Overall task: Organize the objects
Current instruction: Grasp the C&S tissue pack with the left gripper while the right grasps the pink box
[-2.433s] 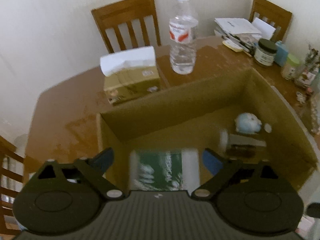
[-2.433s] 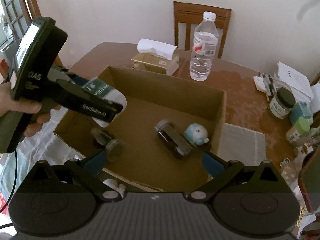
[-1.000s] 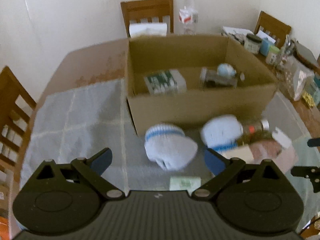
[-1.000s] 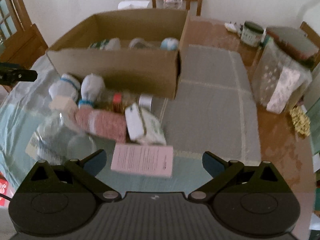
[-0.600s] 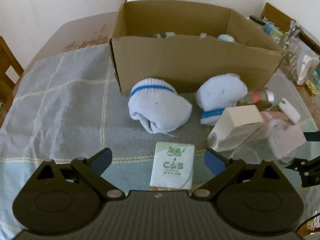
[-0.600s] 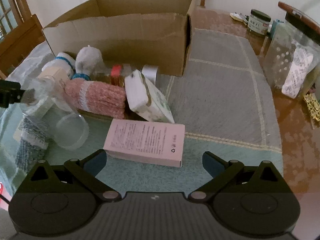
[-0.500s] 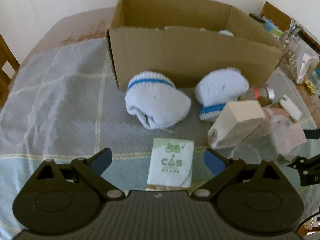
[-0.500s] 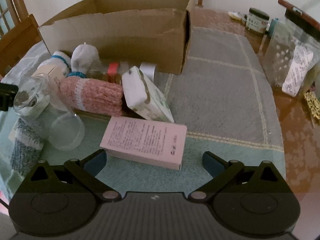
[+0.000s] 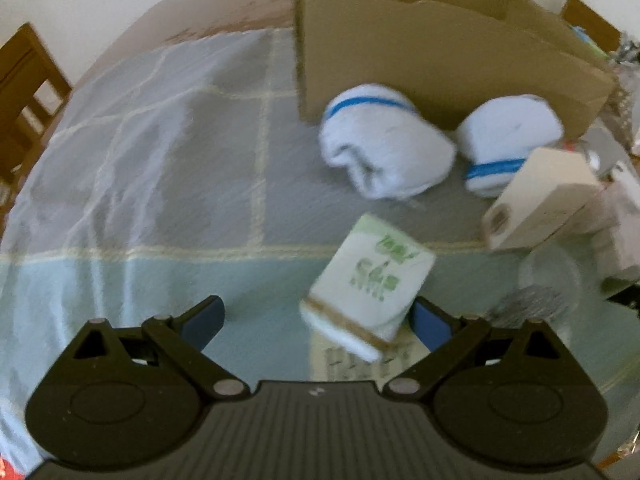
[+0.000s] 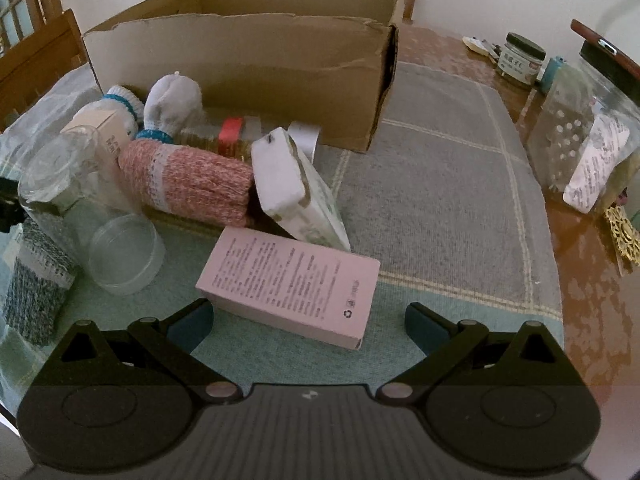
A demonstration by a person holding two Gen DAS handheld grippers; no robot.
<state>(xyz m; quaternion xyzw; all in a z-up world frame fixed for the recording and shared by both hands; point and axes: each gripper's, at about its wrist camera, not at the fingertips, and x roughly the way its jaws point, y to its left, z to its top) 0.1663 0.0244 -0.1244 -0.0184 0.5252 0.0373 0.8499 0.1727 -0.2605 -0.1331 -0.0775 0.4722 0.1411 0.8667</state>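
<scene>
Left gripper (image 9: pixel 316 320) spread wide, empty; tissue pack (image 9: pixel 370 286) lies just ahead, nearer its right finger. Right gripper (image 10: pixel 308 322) likewise wide, pink box (image 10: pixel 290 282) between fingertips, ungrasped.

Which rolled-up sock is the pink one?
The pink sock roll is the one lying in the middle of the pile, between the clear glass jar and the white tissue pack. The two socks behind it are white with blue bands.

Matt brown cardboard box (image 10: pixel 248 60) on a woven checked tablecloth (image 10: pixel 440 184); knitted pink sock (image 10: pixel 188 184), clear plastic cup (image 10: pixel 124 254), smooth pink paper carton (image 10: pixel 292 280), glossy wooden table (image 10: pixel 592 280).
</scene>
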